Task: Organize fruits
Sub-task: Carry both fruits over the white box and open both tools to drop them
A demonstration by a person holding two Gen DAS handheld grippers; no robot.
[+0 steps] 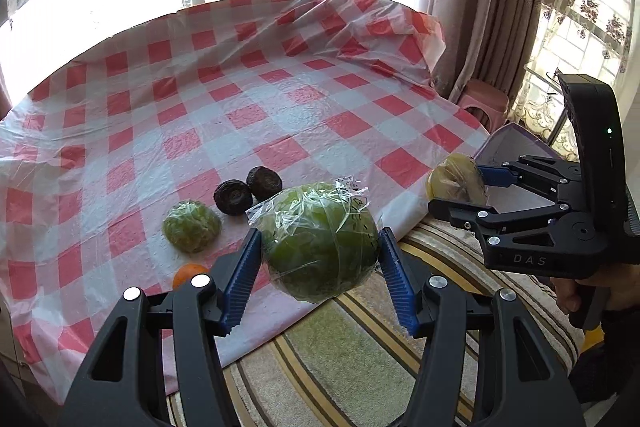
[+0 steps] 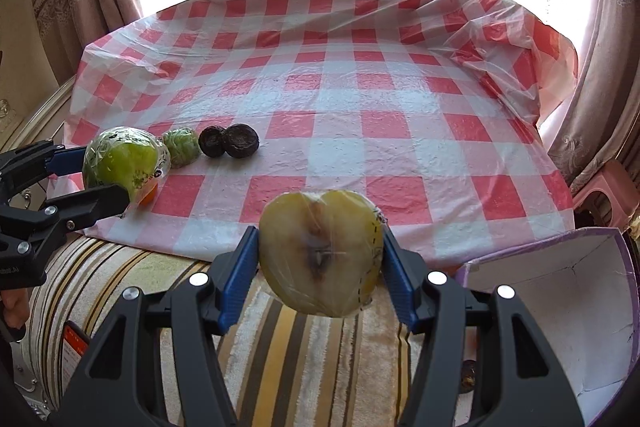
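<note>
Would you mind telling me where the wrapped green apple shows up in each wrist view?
Left wrist view: the wrapped green apple sits at lower centre, clamped in the left gripper.
Right wrist view: the apple is at the left edge.
Shared landmark: the two dark fruits on the checked tablecloth.

Both cameras are riding on the grippers, looking steeply down and forward at close range toward the window, each catching the other and sharing the checkered tablecloth.
</note>
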